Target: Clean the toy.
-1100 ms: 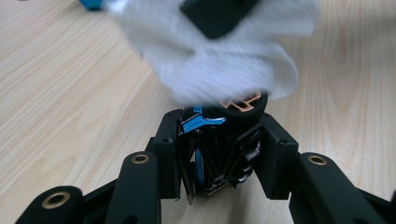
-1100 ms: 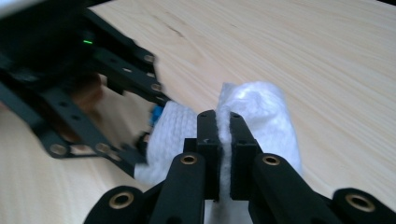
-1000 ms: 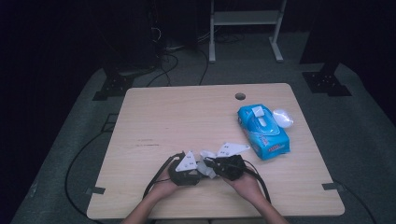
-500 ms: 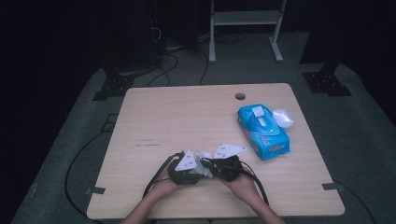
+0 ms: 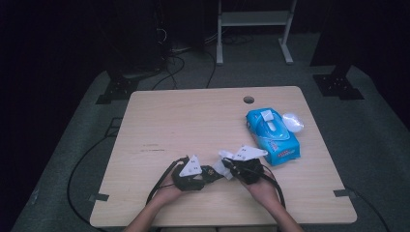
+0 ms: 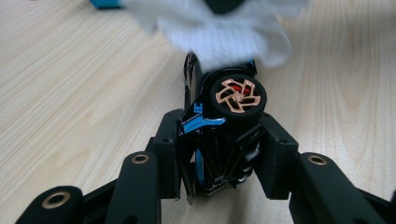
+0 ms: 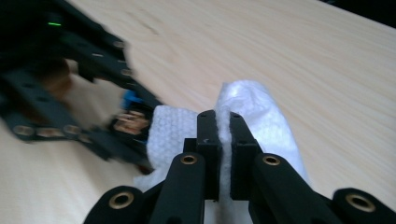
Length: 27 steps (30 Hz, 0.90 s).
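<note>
My left gripper (image 6: 219, 154) is shut on a black and blue toy car (image 6: 219, 107) with a copper-spoked wheel (image 6: 237, 95), held just above the wooden table (image 5: 193, 121). My right gripper (image 7: 223, 154) is shut on a white wet wipe (image 7: 252, 112) and presses it against the car's far end. In the high view both grippers meet near the front edge, the left gripper (image 5: 203, 175) at the left, the right gripper (image 5: 231, 169) at the right, with the wipe (image 5: 223, 162) between them. The wipe (image 6: 224, 32) covers the car's front in the left gripper view.
A blue pack of wet wipes (image 5: 271, 135) lies at the right of the table with a clear round lid (image 5: 292, 122) beside it. A cable hole (image 5: 248, 99) sits near the far edge. Cables trail off the front edge by both forearms.
The right gripper with the wipe has shifted slightly along the car. The left gripper and the car have stayed put.
</note>
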{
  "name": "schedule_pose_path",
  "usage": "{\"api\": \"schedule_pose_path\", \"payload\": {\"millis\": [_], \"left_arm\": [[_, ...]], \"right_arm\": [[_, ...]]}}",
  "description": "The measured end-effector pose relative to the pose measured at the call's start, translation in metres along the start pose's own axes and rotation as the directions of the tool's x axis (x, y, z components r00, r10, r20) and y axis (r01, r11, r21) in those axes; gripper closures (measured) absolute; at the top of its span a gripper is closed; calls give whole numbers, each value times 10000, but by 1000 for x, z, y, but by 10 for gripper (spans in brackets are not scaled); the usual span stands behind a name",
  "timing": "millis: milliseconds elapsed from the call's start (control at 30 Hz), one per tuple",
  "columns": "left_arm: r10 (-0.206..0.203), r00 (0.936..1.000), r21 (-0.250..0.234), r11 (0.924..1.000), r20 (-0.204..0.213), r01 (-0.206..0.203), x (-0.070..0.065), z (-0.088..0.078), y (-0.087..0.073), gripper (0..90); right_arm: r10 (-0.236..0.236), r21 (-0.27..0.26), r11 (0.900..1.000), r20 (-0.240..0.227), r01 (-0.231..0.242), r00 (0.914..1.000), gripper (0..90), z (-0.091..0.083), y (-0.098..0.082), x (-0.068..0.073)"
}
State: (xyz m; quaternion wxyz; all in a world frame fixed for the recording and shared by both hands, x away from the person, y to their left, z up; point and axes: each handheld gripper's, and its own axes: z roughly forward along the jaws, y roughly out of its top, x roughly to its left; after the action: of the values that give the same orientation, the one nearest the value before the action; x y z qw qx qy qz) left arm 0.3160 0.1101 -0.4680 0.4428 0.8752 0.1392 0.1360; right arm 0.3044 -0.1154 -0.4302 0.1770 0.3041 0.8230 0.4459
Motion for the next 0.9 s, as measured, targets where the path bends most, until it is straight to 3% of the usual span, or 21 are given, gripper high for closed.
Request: {"api": "schedule_pose_path", "payload": {"millis": [67, 133, 200, 267, 333, 367, 433, 533, 667, 900], "left_arm": [[49, 10000, 47, 10000, -10, -49, 1, -1, 0, 580], [29, 10000, 17, 10000, -17, -29, 1, -2, -1, 581], [59, 10000, 54, 10000, -10, -59, 2, -3, -2, 581], [31, 10000, 17, 10000, -9, -31, 3, -4, -3, 581], [98, 9999, 17, 10000, -27, -98, 4, -4, -2, 584], [100, 9999, 53, 9999, -14, -100, 4, -4, -2, 584], [90, 10000, 24, 10000, -17, -90, 4, -5, -2, 584], [54, 10000, 33, 10000, -29, -54, 4, -5, -3, 584], [-4, 10000, 14, 10000, -27, 4, 6, -6, -4, 584], [51, 10000, 18, 10000, -35, -51, 6, -6, -4, 584]], "right_arm": [[-212, -79, 9997, -362, 210, 9991, 853, 5, 3, 9], [-590, 34, 9982, -351, 591, 9976, 853, 6, 6, 13], [-546, 91, 9985, -206, 548, 9983, 853, 5, 5, 9], [-542, 161, 9984, 322, 537, 9980, 853, -1, 1, -3], [-207, 50, 9998, 306, 205, 9993, 853, -6, -2, -11], [-91, 56, 9999, 528, 88, 9986, 853, -9, -4, -15], [-258, 190, 9995, 956, 241, 9951, 853, -13, -5, -18], [319, 97, 9994, 727, -327, 9968, 853, -14, -7, -22], [-48, 163, 9999, 707, 37, 9975, 852, -10, -4, -16], [440, 122, 9989, 894, -453, 9950, 853, -18, -10, -34]]}}
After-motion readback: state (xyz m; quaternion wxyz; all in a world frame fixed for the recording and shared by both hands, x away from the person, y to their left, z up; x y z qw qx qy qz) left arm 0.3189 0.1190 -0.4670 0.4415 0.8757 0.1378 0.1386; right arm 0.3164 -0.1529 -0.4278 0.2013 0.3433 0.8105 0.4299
